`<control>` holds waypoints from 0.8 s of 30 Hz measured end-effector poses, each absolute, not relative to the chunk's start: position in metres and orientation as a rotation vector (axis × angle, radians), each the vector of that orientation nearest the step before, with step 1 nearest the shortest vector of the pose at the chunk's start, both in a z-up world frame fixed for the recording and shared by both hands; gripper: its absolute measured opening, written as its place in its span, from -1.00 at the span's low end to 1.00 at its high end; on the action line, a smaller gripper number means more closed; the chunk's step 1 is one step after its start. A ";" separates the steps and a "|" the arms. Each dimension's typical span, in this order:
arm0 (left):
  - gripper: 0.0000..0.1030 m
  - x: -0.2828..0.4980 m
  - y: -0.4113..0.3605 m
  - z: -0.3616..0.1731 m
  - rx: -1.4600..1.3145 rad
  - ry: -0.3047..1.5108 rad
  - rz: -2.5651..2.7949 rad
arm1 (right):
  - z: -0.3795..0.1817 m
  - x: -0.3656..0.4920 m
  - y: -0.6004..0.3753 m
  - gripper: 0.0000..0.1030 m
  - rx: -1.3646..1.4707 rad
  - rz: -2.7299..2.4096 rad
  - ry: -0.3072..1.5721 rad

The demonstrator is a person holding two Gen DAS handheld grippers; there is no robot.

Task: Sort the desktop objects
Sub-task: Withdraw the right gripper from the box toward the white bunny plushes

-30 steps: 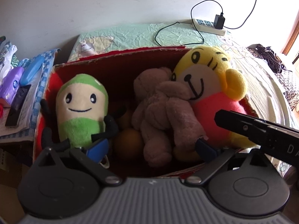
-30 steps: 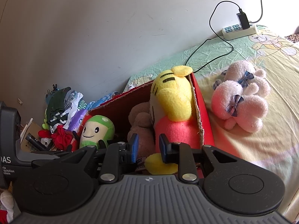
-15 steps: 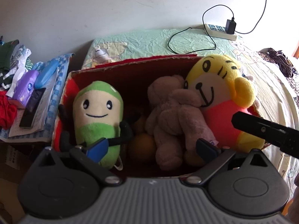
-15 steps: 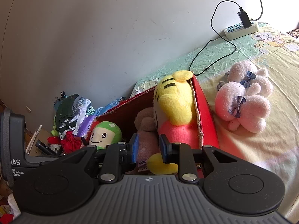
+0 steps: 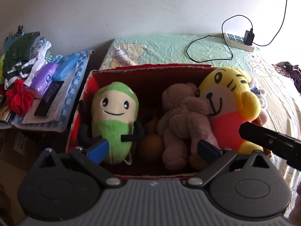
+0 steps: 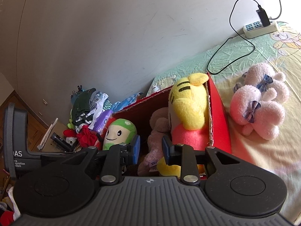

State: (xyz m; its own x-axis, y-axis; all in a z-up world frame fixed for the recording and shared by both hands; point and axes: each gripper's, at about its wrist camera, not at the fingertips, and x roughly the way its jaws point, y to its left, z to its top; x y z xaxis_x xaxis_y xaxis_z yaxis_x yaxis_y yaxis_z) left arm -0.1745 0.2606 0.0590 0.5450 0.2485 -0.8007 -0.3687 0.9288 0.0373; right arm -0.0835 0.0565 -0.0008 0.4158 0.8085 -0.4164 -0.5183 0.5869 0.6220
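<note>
Left gripper (image 5: 153, 149), jaws wide apart, and right gripper (image 6: 151, 149), narrowly parted, both empty, hover before a red cardboard box (image 5: 150, 69) holding green (image 5: 114, 120), brown (image 5: 184, 120) and yellow tiger (image 5: 227, 105) plush toys. They look soft and light; pinch the bodies. Both views have pulled back since earlier.

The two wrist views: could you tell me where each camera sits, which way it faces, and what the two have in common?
Left wrist: on the left gripper, above the near edge of the red box, looking down into it; wide-open blue-tipped fingers show, with the right gripper crossing at right.
Right wrist: on the right gripper, at the box's right end, facing along it toward the wall; narrowly parted fingers and part of the left unit show.
Shared: box, green plush, yellow tiger plush, power strip.
</note>
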 end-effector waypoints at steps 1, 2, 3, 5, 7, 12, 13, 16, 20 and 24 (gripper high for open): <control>0.93 -0.176 0.259 0.063 -0.142 0.913 0.376 | 0.000 -0.083 0.055 -0.44 0.436 0.876 0.759; 0.93 -0.177 0.256 0.067 -0.139 0.900 0.386 | 0.001 -0.081 0.052 -0.44 0.440 0.889 0.756; 0.93 -0.177 0.254 0.071 -0.135 0.887 0.396 | 0.002 -0.080 0.049 -0.44 0.447 0.901 0.752; 0.93 -0.178 0.249 0.079 -0.130 0.862 0.410 | 0.005 -0.078 0.042 -0.44 0.462 0.925 0.742; 0.93 -0.177 0.243 0.086 -0.132 0.842 0.415 | 0.008 -0.077 0.035 -0.44 0.468 0.941 0.728; 0.93 -0.168 0.222 0.096 -0.145 0.815 0.385 | 0.013 -0.070 0.009 -0.44 0.496 0.955 0.701; 0.93 -0.165 0.217 0.096 -0.146 0.813 0.372 | 0.013 -0.068 0.003 -0.44 0.499 0.949 0.696; 0.93 -0.156 0.200 0.097 -0.150 0.812 0.311 | 0.014 -0.061 -0.018 -0.44 0.519 0.924 0.687; 0.93 -0.144 0.170 0.101 -0.134 0.783 0.236 | 0.009 -0.051 -0.048 -0.44 0.546 0.864 0.686; 0.93 -0.126 0.139 0.102 -0.137 0.765 0.138 | -0.004 -0.039 -0.078 -0.44 0.575 0.785 0.707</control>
